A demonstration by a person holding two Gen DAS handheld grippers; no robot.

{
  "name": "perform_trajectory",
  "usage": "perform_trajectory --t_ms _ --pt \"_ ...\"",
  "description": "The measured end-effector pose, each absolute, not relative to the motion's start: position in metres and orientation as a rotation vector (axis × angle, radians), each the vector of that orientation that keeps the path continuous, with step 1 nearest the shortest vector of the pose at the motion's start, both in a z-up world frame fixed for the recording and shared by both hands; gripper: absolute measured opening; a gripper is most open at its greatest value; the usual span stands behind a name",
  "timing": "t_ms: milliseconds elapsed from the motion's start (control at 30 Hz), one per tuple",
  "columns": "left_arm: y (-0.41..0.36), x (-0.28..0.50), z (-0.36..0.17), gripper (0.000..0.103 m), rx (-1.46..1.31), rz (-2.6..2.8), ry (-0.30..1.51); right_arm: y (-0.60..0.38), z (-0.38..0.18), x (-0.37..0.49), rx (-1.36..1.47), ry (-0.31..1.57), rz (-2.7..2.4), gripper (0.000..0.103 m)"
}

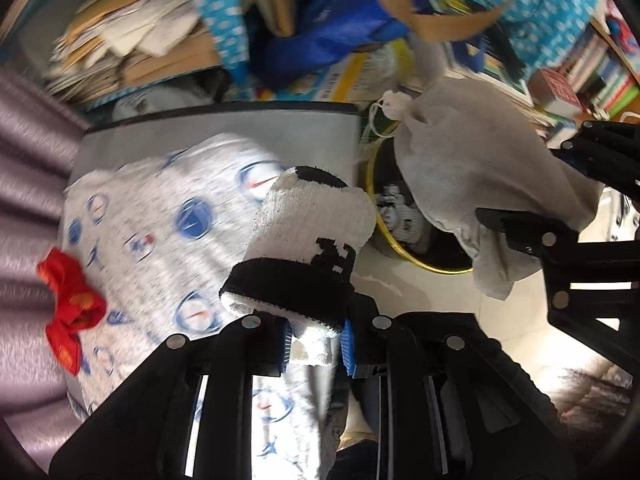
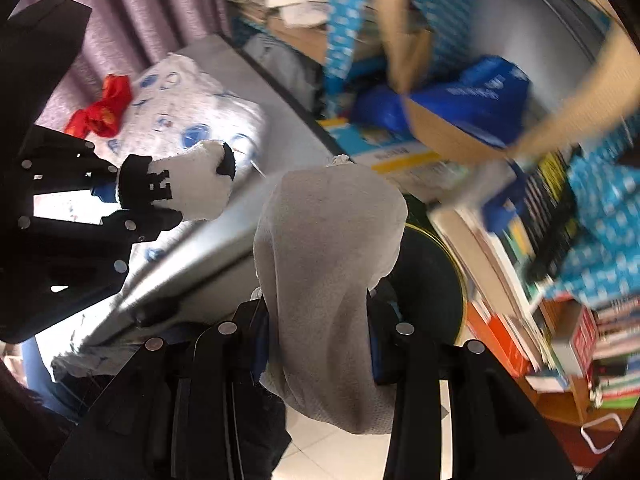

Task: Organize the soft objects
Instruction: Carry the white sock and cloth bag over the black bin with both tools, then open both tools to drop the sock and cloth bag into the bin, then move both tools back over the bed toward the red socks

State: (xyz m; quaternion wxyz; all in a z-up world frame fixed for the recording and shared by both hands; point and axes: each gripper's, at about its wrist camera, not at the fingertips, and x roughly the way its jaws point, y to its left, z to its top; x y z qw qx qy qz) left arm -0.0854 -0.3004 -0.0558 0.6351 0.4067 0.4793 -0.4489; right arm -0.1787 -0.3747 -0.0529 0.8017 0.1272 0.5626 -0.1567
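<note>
Socks are both in the air, the black-and-white sock (image 1: pixel 308 248) clenched in the left gripper (image 1: pixel 316 346) at centre frame, the grey sock (image 2: pixel 328 280) in the right gripper (image 2: pixel 320 344); each should probably be carried squarely over the gold-rimmed bin (image 1: pixel 424 256) at centre right before letting go.

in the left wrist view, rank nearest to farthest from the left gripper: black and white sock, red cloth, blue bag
1. black and white sock: clamped in the left gripper.
2. red cloth: far left, on the patterned fabric.
3. blue bag: top centre, in the clutter behind the table.
</note>
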Motion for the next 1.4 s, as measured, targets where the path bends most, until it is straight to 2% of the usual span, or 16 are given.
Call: perform_trajectory --t_ms 333,467,533,600,667,700,833,900,933,1033,1100,1400 --pt "-0.362 -0.137 -0.081 0.020 1.011 -1.178 1.108 -0.428 -0.064 -0.240 0.370 1.233 -0.533 0.034" --pt "-0.391 -0.151 -0.108 0.021 1.018 -1.258 1.194 -0.444 -0.069 -0.253 0.401 1.233 -0.582 0.034" --pt "-0.401 -0.157 -0.121 0.030 1.044 -1.279 1.234 -0.450 -0.074 -0.257 0.418 1.235 -0.591 0.035" --pt "-0.405 -0.161 -0.128 0.065 1.083 -1.237 1.232 -0.455 -0.079 -0.259 0.434 1.240 -0.596 0.035" --pt "-0.405 -0.163 -0.124 0.078 1.100 -1.218 1.162 -0.458 -0.085 -0.257 0.441 1.241 -0.586 0.036" --pt "-0.403 -0.164 -0.120 0.081 1.108 -1.221 1.137 -0.459 -0.088 -0.255 0.445 1.244 -0.579 0.036" --pt "-0.398 -0.156 -0.110 0.082 1.107 -1.180 1.091 -0.460 -0.097 -0.246 0.446 1.263 -0.565 0.039" --pt "-0.393 -0.148 -0.105 0.085 1.098 -1.160 1.076 -0.461 -0.105 -0.241 0.448 1.281 -0.569 0.052" --pt "-0.391 -0.145 -0.103 0.085 1.088 -1.155 1.080 -0.462 -0.110 -0.239 0.451 1.293 -0.578 0.068" --pt "-0.383 -0.137 -0.097 0.086 1.070 -1.128 1.078 -0.459 -0.122 -0.231 0.445 1.313 -0.577 0.065" --pt "-0.378 -0.131 -0.094 0.089 1.056 -1.116 1.075 -0.454 -0.125 -0.225 0.424 1.326 -0.580 0.067" --pt "-0.357 -0.114 -0.085 0.089 1.017 -1.072 1.081 -0.433 -0.125 -0.203 0.404 1.337 -0.526 0.070"
